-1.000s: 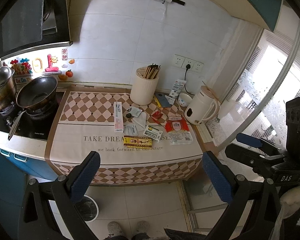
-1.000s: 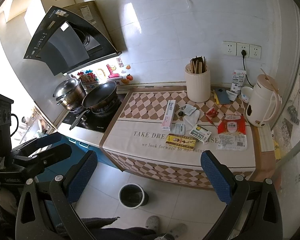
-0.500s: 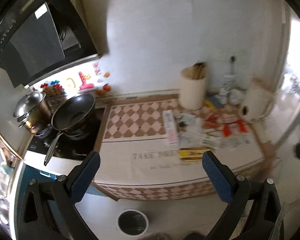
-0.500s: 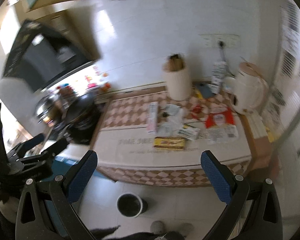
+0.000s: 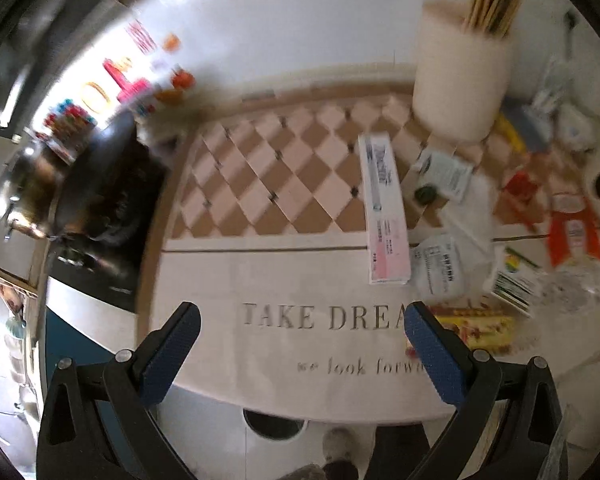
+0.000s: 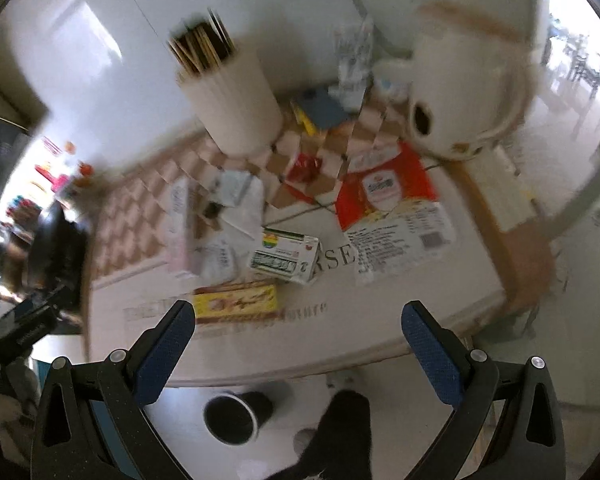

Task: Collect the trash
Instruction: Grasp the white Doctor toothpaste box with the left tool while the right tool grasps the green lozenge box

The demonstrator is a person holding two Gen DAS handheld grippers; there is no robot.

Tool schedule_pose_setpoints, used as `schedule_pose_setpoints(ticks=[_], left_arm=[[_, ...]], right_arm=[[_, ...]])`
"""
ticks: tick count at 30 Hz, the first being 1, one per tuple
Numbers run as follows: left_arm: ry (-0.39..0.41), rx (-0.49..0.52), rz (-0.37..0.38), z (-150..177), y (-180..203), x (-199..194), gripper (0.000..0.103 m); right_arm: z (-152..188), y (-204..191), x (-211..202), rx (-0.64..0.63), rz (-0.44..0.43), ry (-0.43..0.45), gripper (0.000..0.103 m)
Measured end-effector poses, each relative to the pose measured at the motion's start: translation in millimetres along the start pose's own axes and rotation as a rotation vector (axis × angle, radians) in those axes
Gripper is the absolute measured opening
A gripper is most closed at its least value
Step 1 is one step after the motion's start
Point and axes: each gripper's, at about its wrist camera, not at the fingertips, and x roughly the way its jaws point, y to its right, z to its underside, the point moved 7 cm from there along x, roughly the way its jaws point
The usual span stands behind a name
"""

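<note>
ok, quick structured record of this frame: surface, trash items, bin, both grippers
surface: counter with a checkered mat, printed text at its front
trash on mat: yellow box, small carton, red-and-white packet, long pink-white box, clear wrappers
other: white kettle, chopstick holder, pan
bin: dark, on the floor below the counter edge
left gripper: open, empty, above the counter front
right gripper: open, empty, near the yellow box
</note>
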Motion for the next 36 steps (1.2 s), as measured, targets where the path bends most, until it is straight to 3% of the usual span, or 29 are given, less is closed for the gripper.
schedule_pose_setpoints(ticks=[3,7,13,14,15,16,23,26,27,28,29,30,36], left_arm=[[-0.071,0.013,-0.031,-8.3,15.2,35.9,0.103],[-0.162,0.004,-0.046,-7.4,31.8,74.9,0.103],[-0.242,-0.021,-0.050,-6.7,42.3,98.7,0.103],[-0.249,-0.029,-0.046,-8.9,42.9,100.3,0.103],[-0.252,-0.034,-0.041,-12.3,44.3,102.1,0.103],[-0.253,-0.037,-0.039,-16.3,47.0,104.9,0.103],[-0.251,-0.036,0.014,-53.4,67.6,125.1,0.103],[-0.288,-0.032,0.059,-60.9,78.4,142.3,0.101],[-0.298,-0.029,0.069,-62.3,81.3,146.9,0.098],[-0.306,-0.027,0.076,-63.2,82.9,151.1,0.083],[-0.315,-0.030,0.087,-63.2,83.7,154.6,0.059],[-0.329,-0.040,0.102,-61.6,83.6,157.7,0.046],[-0.328,-0.090,0.098,-41.2,63.2,151.5,0.045]], right_arm=[[-23.3,-8.7,80.5,-0.127,0.032,-0.143,0.103],[-26.6,-38.2,159.6,-0.389,0.096,-0.319,0.103],[-11.2,-65.8,223.3,-0.673,0.153,-0.476,0.101],[-14.3,-68.1,226.9,-0.650,0.115,-0.486,0.101],[-18.0,-67.1,229.1,-0.632,0.111,-0.493,0.091],[-24.8,-65.0,230.7,-0.610,0.113,-0.491,0.088],[-76.9,-34.1,225.5,-0.319,0.114,-0.395,0.086],[-89.9,-26.2,218.6,-0.192,0.048,-0.396,0.086],[-90.3,-26.0,218.5,-0.187,0.033,-0.418,0.087],[-90.8,-26.4,216.4,-0.199,0.018,-0.444,0.087],[-89.7,-28.2,215.7,-0.218,0.014,-0.454,0.088],[-83.2,-27.2,219.5,-0.242,0.019,-0.456,0.088],[-54.3,-34.0,234.7,-0.359,0.073,-0.470,0.087]])
